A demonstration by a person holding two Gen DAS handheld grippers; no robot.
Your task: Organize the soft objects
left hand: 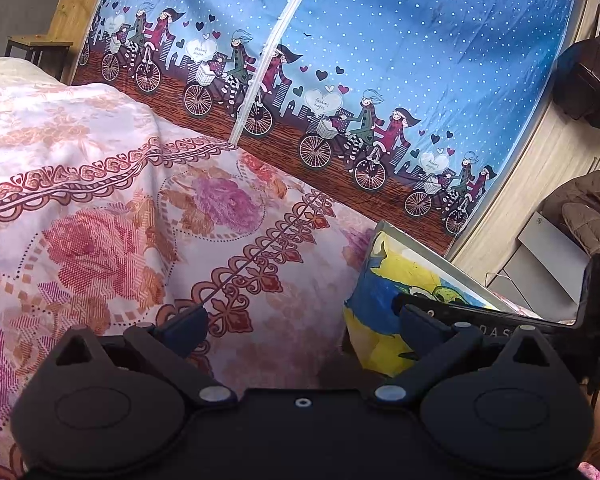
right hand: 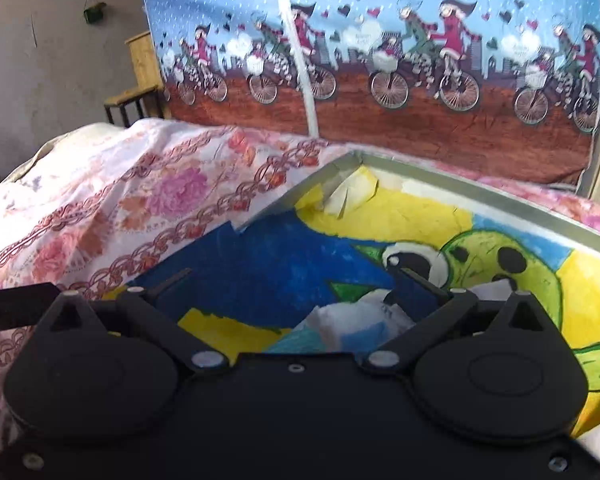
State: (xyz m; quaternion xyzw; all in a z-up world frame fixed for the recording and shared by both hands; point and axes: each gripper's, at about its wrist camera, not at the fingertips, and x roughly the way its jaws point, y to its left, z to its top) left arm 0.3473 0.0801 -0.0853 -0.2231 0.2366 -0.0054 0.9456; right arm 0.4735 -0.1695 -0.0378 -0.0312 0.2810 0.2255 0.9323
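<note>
A floral pink quilt (left hand: 112,216) covers the bed; it also shows in the right wrist view (right hand: 112,208). A box (right hand: 380,240) lined with a blue and yellow cartoon picture lies on the bed, its rim (left hand: 428,256) at the right in the left wrist view. White and blue crumpled soft items (right hand: 352,320) lie in the box under my right gripper (right hand: 296,280), which is open over the box. My left gripper (left hand: 300,320) is open and empty above the quilt, just left of the box.
A blue fabric wardrobe (left hand: 380,60) with bicycle prints stands behind the bed. A wooden stool (left hand: 40,46) stands at the far left. A dark bag (left hand: 592,76) hangs on a pale cabinet at the right, a brown jacket (left hand: 588,208) below it.
</note>
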